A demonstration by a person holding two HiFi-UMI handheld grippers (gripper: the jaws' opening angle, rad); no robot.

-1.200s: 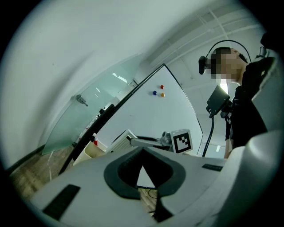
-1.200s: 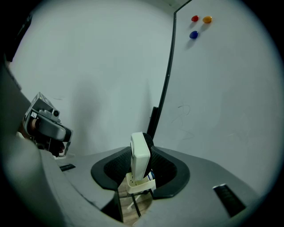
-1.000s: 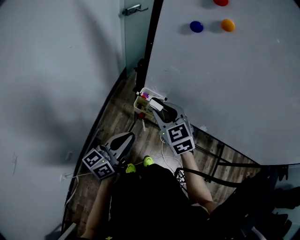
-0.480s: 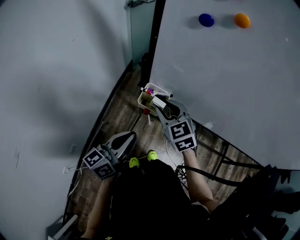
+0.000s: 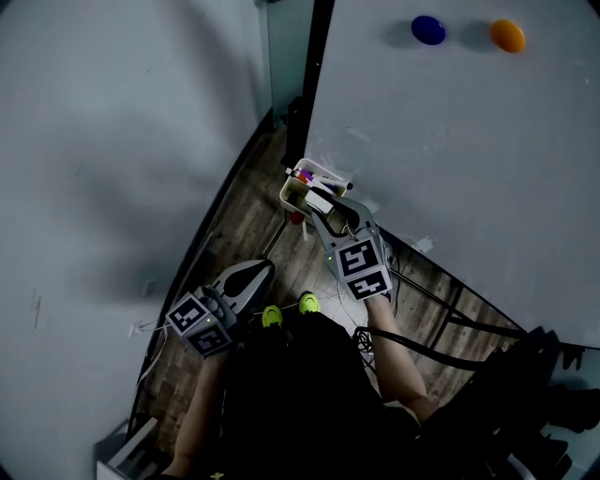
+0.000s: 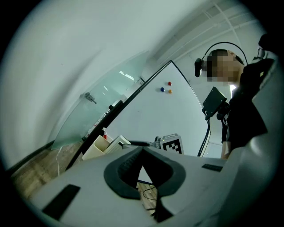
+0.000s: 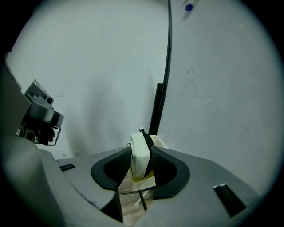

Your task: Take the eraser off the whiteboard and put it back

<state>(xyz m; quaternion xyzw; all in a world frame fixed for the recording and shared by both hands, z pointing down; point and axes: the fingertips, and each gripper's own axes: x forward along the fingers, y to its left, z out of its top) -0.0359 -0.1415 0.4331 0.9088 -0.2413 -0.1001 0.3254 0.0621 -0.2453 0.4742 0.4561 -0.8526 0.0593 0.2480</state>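
Observation:
A white eraser [image 7: 140,155] with a black felt side stands on edge between the pads of my right gripper [image 7: 141,163], which is shut on it. In the head view the eraser [image 5: 319,204] and right gripper [image 5: 324,210] hang just over a cream holder box [image 5: 292,190] at the whiteboard's [image 5: 469,169] lower left corner. The box [image 7: 156,142] shows directly behind and below the eraser. My left gripper [image 5: 255,273] is low at the left, away from the board. Its jaws [image 6: 142,150] meet at the tips with nothing between them.
Blue [image 5: 428,29] and orange [image 5: 507,36] magnets stick high on the board. Its black frame [image 5: 313,84] runs beside a glass panel [image 5: 286,56]. Markers stand in the holder. Cables [image 5: 412,300] and stand legs cross the wooden floor. A door handle [image 7: 40,117] shows on the left.
The right gripper has sunk a little with the eraser, closer to the holder box. The head view has shifted. The left gripper has stayed put.

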